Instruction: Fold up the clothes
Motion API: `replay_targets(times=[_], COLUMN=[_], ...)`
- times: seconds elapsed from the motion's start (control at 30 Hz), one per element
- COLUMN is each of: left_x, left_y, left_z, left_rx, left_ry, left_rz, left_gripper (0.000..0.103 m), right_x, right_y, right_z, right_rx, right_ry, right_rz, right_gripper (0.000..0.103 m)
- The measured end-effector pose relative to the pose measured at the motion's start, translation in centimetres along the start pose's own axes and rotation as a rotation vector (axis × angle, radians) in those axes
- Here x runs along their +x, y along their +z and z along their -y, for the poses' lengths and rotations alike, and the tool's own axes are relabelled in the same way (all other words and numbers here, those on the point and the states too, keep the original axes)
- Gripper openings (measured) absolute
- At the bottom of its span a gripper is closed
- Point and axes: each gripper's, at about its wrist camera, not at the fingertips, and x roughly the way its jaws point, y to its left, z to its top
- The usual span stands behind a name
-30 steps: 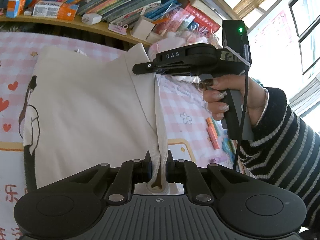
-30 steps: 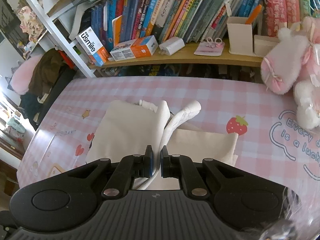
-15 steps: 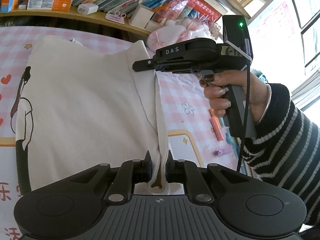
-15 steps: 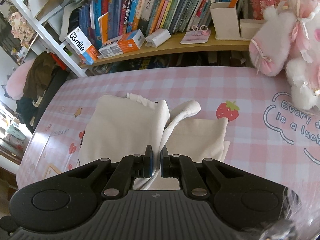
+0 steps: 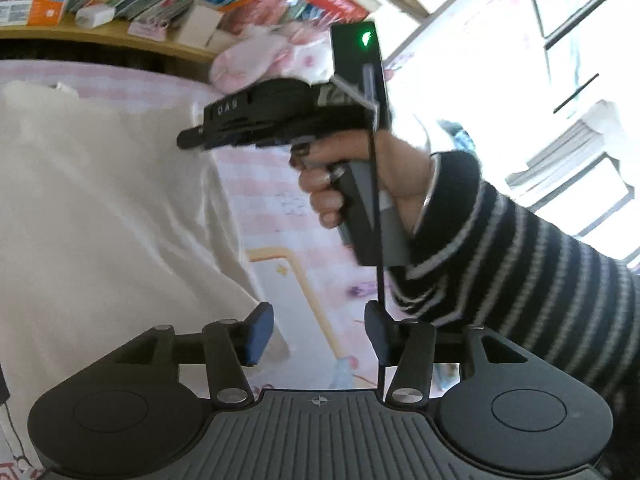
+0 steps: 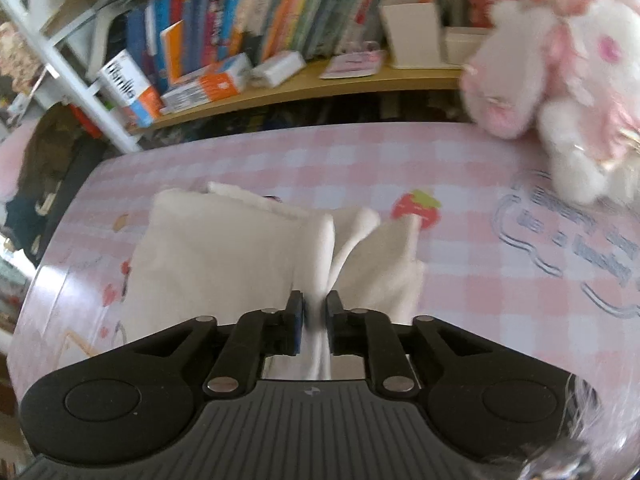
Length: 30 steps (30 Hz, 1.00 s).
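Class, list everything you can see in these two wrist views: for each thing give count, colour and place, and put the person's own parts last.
Garment: one, cream, partly folded on the table.
Tablecloth: one, pink and white check with a strawberry print, over the table.
Plush toy: at least one, pink and white, far right of the table.
Books: many, mixed colours, on the wooden shelf behind.
Small boxes: a few, white and orange, on the shelf's left part.
Pen holder: one, cream, on the shelf.
Left tool: one, black, open, garment beside its left finger.
Right tool: one, black, a fold of the garment between its fingers.
Right hand: one, striped dark sleeve, gripping the right tool's handle.
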Motion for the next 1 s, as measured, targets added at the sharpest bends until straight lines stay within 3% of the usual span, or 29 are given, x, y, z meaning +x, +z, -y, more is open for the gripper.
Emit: replay_targets(times=[0.1,0.23,0.33,0.43,0.53,0.57,0.63,0.7,0.77,0.9,1.0], left_x=[-1.6,-3.7,-4.5,-4.8,-4.5,-4.1,-4.1,-4.4,-4.7,-5.0,-5.5], left_y=[-0.9,-2.8,-4.0,-4.8,-5.0,-5.0,-5.5,-5.6,-5.6,-5.6,-5.4], left_z=[-1.8,-5.4,-7.3,-9.0,-9.9,-10.2,-10.6,-11.0,-11.6,-12.7,-13.1], left_rx=[-0.050,-0.093,-0.087,-0.094,-0.107,-0.112,-0.115,-0.131,-0.151,-0.180,-0.187], left_ry=[0.048,0.202,0.303,0.347,0.340,0.340,0.347,0.326,0.299,0.245,0.230], left_rz=[0.032,0.051,0.041,0.041,0.041,0.033,0.025,0.027,0.024,0.007,-0.004], left_gripper=[0.051,0.047,0.047,0.047,0.047,0.046,0.042,0.042,0.042,0.043,0.043], right_x=[-2.1,-5.2,-7.1,-8.6,-8.5,-8.2,-8.5,-10.6,-11.5,-7.2,-7.3], right_y=[-1.3,-5.0,-8.5,-11.9,-14.2,-14.7,-14.7,-14.2,-14.2,-15.9,-16.2], right_z=[0.8,0.2,-1.8,-3.7,-5.3,-5.6,-6.1,-6.6,-6.3,-3.9,-4.2], right_rx=[0.020,-0.024,-0.103,-0.137,-0.166,-0.183,-0.168,-0.122,-0.066,0.054,0.092], right_ry=[0.004,0.030,0.055,0.100,0.060,0.027,-0.002,0.053,0.042,-0.048,-0.073], right_rz=[0.024,0.002,-0.047,-0.093,-0.118,-0.123,-0.109,-0.027,-0.007,-0.122,-0.095], right_gripper=[0.027,0.029,0.029,0.028,0.022,0.005,0.004,0.004,0.004,0.003,0.005])
